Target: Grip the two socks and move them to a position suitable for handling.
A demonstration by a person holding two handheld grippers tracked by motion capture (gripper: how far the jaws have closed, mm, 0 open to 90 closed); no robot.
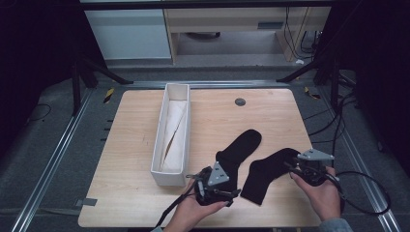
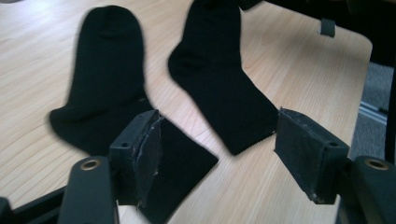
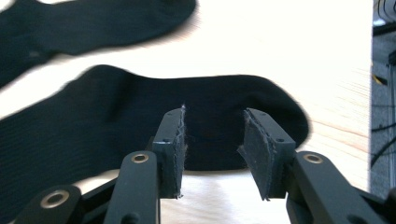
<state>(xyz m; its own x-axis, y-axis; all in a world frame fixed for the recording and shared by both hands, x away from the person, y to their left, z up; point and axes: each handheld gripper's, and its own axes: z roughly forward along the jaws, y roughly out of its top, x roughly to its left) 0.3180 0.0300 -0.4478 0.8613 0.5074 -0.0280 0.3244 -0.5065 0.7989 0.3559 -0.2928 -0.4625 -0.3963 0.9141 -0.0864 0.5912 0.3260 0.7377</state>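
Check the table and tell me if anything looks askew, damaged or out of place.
Nothing is spilled or broken. The two black socks, left sock and right sock, lie loose and at different angles on the table, not paired. The white box holds a light, folded lining. The pad edges on the left gripper look frayed.

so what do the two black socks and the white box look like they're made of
Left sock and right sock: a matte black knit, probably a cotton blend; the right gripper view shows fine ribbing and both lie limp and flat. White box: thin, stiff, straight walls with a dull finish, likely cardboard or plastic; the look leaves that open.
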